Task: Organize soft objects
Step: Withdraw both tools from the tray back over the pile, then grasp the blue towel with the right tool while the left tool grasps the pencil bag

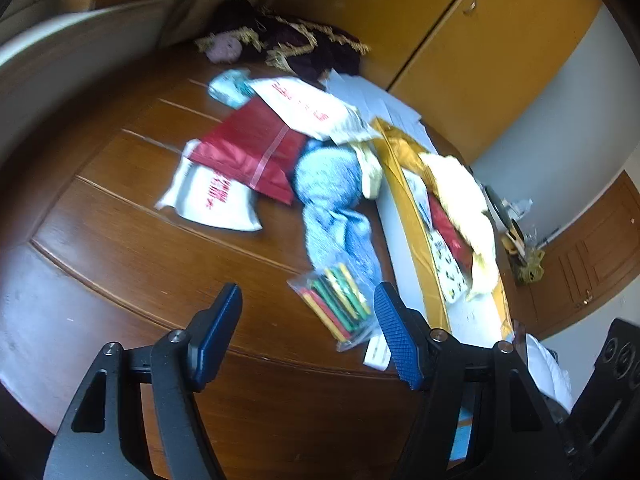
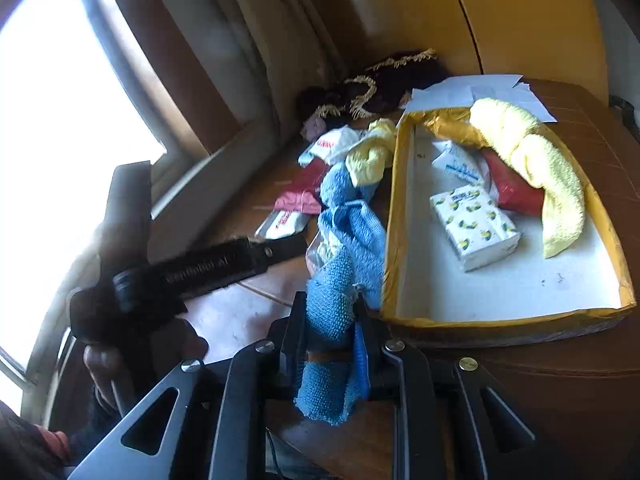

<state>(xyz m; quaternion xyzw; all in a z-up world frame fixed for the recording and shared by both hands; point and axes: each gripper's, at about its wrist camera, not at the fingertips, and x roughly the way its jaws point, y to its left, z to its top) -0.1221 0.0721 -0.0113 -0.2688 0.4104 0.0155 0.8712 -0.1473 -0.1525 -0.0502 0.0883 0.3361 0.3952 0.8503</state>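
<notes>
Blue terry cloth [image 2: 340, 264] is pinched between the 2 fingers of the right gripper [image 2: 334, 344], its near end bunched in the jaws and its far end trailing across the wooden table [image 2: 520, 380] just beside the yellow-rimmed tray [image 2: 394, 200]; the left gripper [image 1: 308, 320] hovers with its fingers spread and nothing between them, above a clear bag of coloured sticks [image 1: 340, 300]. Risk, as I judge it: the far end of the blue cloth appears to lie against a small yellow cloth [image 2: 372, 152] and over the plastic bag, so a lift toward the tray could drag either along or sweep them off the edge; the grip sits near 1 end only, so the hanging length may catch the tray's rim and fold outside it; the tray already holds a yellow towel [image 2: 532, 160], a red packet [image 2: 516, 192] and 2 tissue packs [image 2: 476, 228], leaving free floor mainly at its near end. The cloth itself looks looped and nubby, limp, twisted into a rope rather than folded; it should drape and sag wherever it is unsupported.
</notes>
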